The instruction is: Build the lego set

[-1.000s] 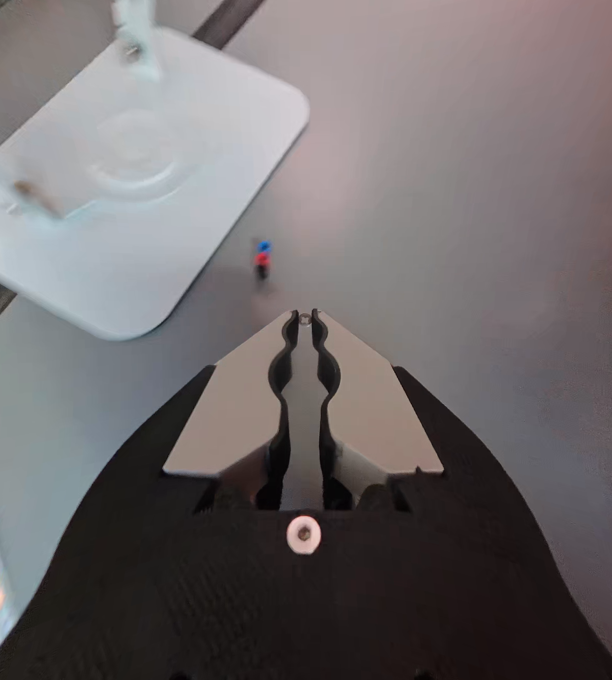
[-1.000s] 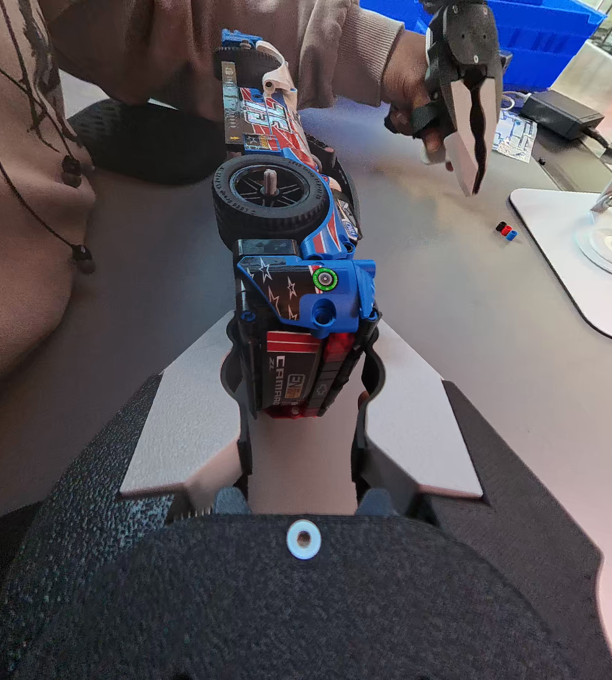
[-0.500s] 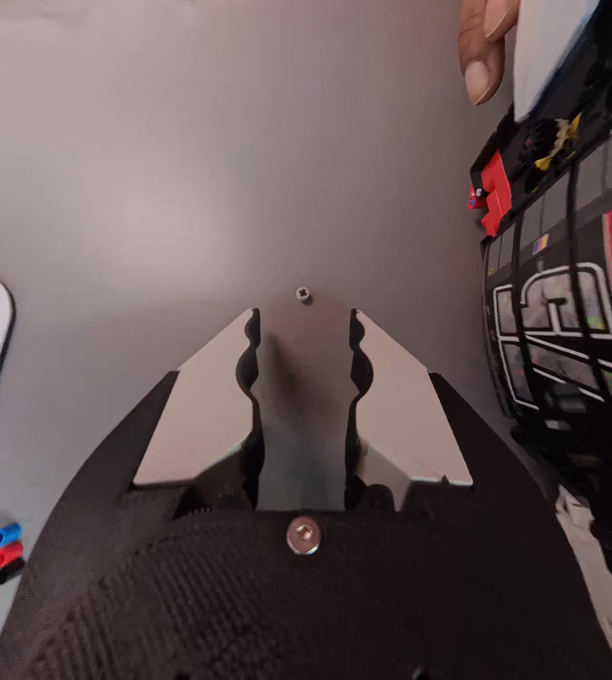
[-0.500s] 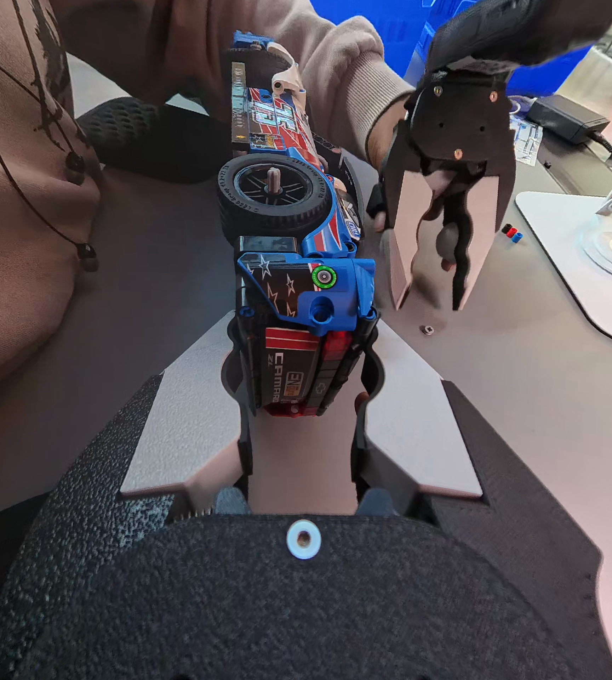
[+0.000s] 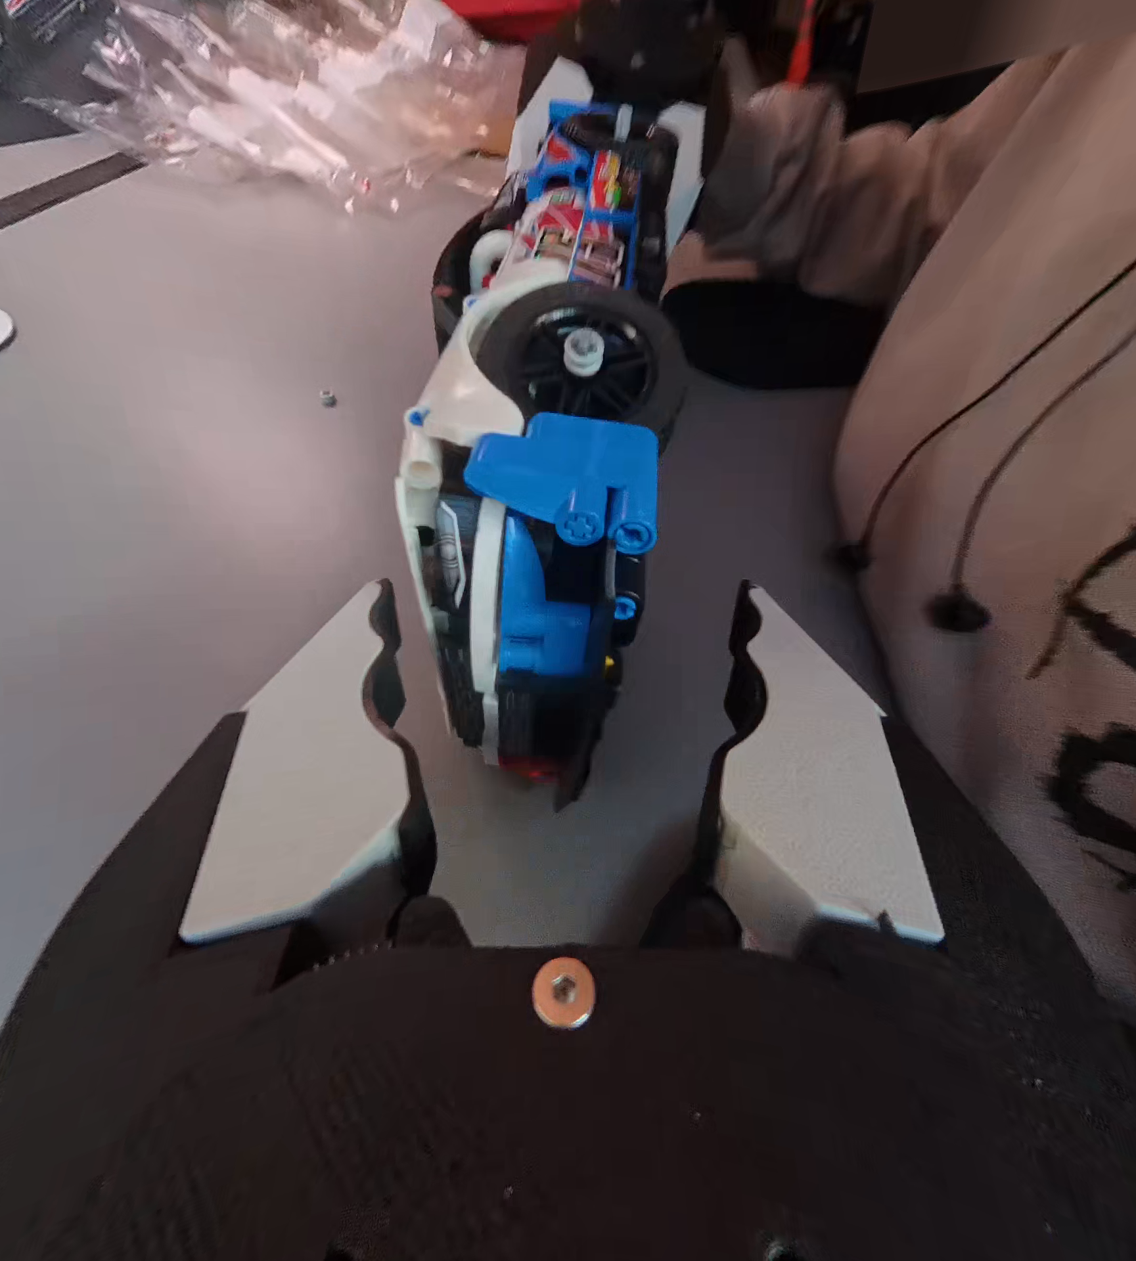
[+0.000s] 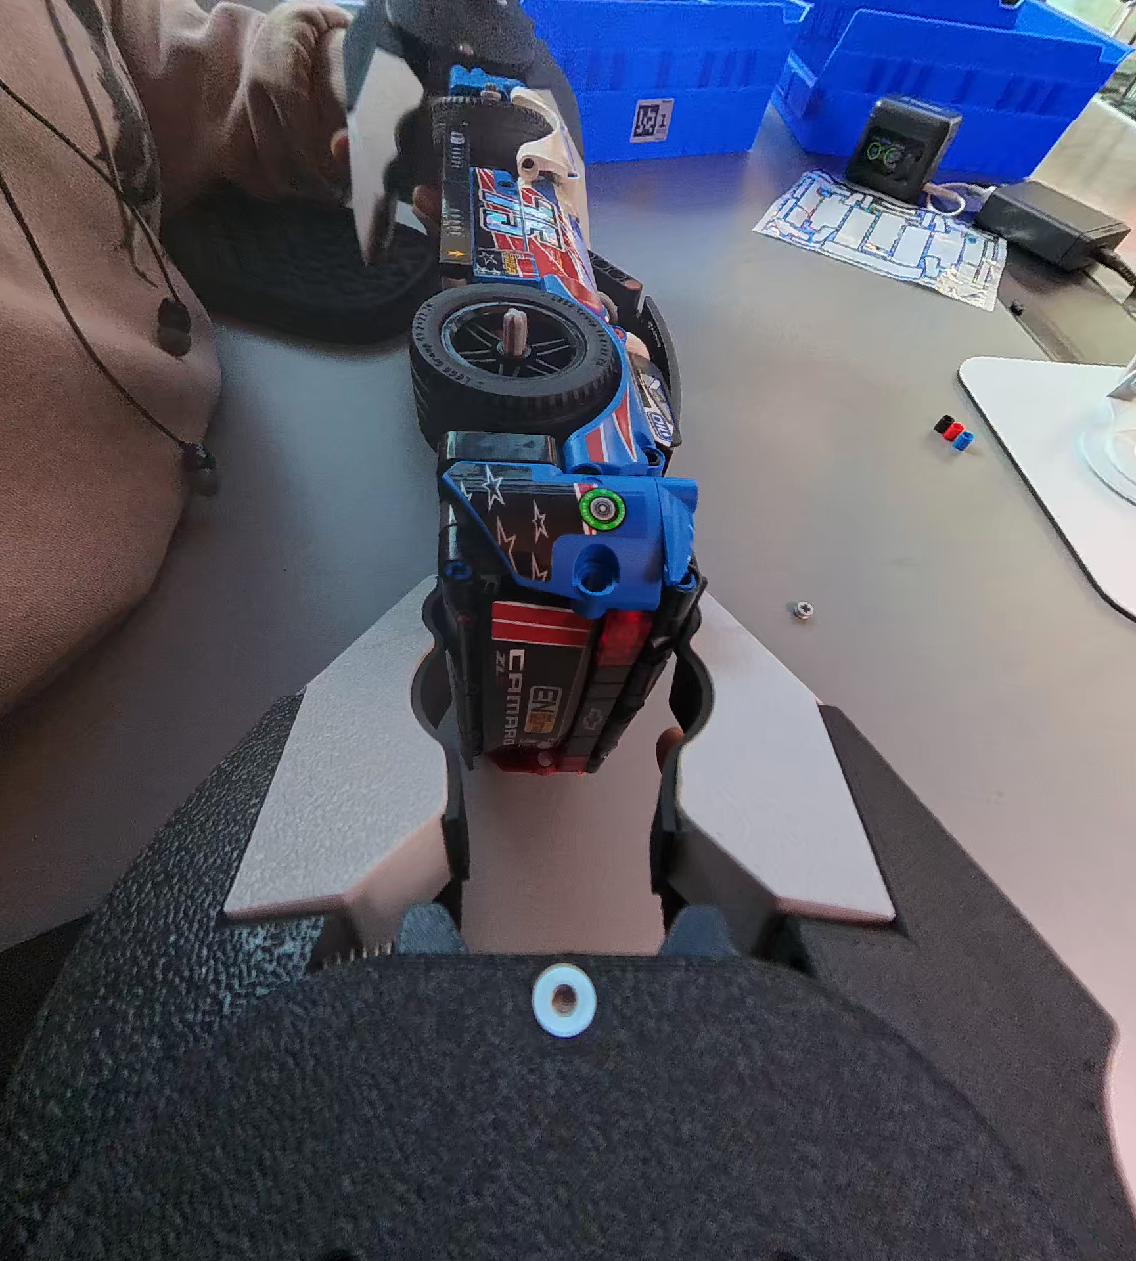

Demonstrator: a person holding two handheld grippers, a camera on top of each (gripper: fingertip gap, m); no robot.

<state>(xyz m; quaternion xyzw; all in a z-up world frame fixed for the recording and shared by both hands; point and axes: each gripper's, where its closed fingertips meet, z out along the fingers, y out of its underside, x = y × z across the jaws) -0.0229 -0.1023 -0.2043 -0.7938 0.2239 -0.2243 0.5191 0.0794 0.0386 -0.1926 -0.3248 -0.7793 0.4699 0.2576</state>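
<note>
Lego car [image 6: 537,437], blue, black and red with sticker panels, is turned on its side above the grey bench [image 6: 824,682], one black wheel [image 6: 517,355] facing up with its axle showing. Whether the car touches the bench cannot be told.

Right tongs [image 6: 561,614] are clamped on one end of the car, a finger pressed to each flank of the dark end panel.

Left tongs [image 5: 561,593] are spread wide at the car's opposite end; that end sits in the gap between the two fingers, touching neither, nearer the left finger. In the right wrist view these tongs [image 6: 380,170] show at the far end of the car, beside a sleeve of the person.

Outward on the bench: a small metal screw [image 6: 802,609] lies alone, to the right of the car. Farther right, three small pins [image 6: 953,431], black, red and blue, lie in a row just beside a white stand base [image 6: 1043,491]. A sticker sheet [image 6: 886,235] and a black power adapter [image 6: 1049,222] lie beyond, before blue bins [image 6: 722,61]. Crumpled clear plastic bags [image 5: 264,89] lie behind in the left wrist view.
</note>
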